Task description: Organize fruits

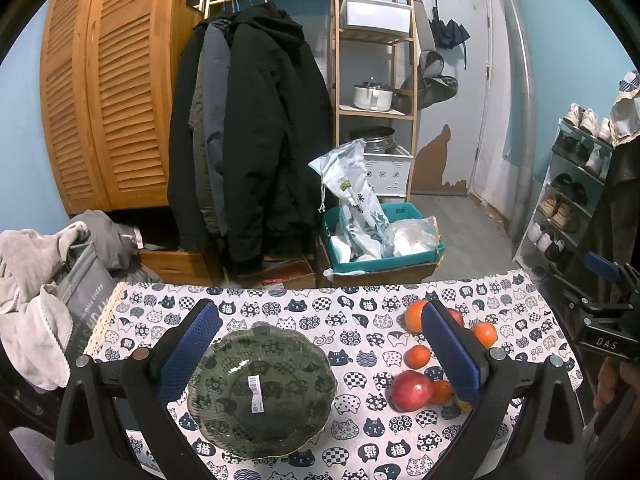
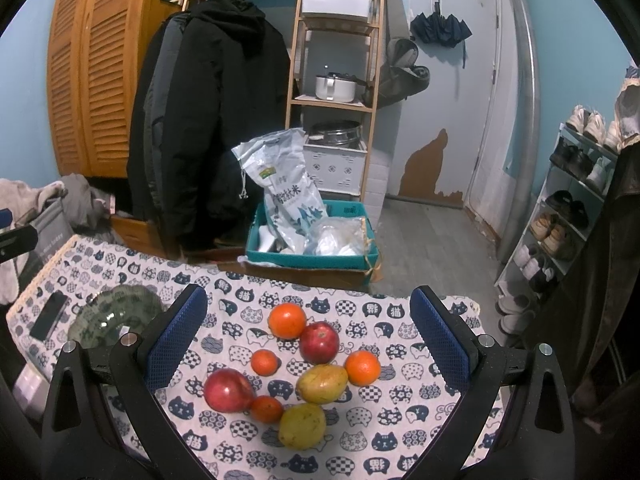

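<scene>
Fruit sits in a loose cluster on the cat-print tablecloth (image 2: 400, 412), all of it between my right gripper's (image 2: 308, 332) spread fingers; nothing is pinched. Nearest the right gripper, at 6 o'clock in the right wrist view, is a yellow-green mango (image 2: 302, 426), its long axis running roughly 7 to 1. A second mango (image 2: 322, 383) lies just above it, and a red apple (image 2: 229, 390) is at 9 o'clock from that. Oranges ring the group.

My left gripper (image 1: 320, 344) is also spread and empty, and hovers over the green glass plate (image 1: 262, 392), which holds no fruit yet. From the plate, the fruit lies at 3 o'clock.

Judgement: the right hand is the nearer one, so the first pick should be its.
</scene>
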{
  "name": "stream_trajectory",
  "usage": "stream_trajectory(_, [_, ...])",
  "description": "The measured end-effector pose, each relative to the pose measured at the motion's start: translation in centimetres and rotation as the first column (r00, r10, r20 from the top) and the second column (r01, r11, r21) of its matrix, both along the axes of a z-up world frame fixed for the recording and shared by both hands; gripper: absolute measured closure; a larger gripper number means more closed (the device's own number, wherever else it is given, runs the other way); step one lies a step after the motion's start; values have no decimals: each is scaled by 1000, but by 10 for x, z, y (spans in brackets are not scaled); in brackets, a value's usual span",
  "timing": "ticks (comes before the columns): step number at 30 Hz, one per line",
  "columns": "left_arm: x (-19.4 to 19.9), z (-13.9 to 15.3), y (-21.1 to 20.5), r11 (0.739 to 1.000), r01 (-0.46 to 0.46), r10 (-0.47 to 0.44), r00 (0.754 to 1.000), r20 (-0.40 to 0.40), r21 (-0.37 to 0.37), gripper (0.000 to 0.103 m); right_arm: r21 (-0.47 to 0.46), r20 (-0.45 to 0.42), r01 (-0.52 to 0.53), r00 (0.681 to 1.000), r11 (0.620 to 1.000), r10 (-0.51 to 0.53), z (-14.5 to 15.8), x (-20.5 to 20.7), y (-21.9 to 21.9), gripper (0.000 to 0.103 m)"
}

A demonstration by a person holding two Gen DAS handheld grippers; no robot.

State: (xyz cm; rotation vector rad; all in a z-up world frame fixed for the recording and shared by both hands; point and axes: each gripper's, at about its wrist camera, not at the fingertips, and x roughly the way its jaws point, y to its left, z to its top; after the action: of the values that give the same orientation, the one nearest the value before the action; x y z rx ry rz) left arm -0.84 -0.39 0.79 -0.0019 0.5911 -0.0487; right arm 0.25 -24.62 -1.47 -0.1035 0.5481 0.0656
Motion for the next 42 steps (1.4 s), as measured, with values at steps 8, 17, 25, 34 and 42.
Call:
stream_trajectory(8, [0,0,0,1000,1,-1,1000,-1,1,1,-2,0,0,1000,1000,0,-1,-1,0,3])
stream_trajectory(17, [0,0,-1,1000,2,-2,1000,-2,-1,1,-3,0,0,1000,1000,0,0,-1,0,3])
stream_trajectory(25, [0,-1,-1,1000,1,-1,1000,-1,-1,1,-3,0,0,1000,1000,0,-1,-1,1,3])
stream_trajectory(34, [-1,0,-2,1000,1,-1,1000,0,-2,1,-4,1,0,1000,1000,0,0,-2,0,3])
stream_trajectory(42, [-1,0,-2,1000,1,-1,1000,1,-1,1,-4,-1,-1,1000,1000,1,0,-2,1,3])
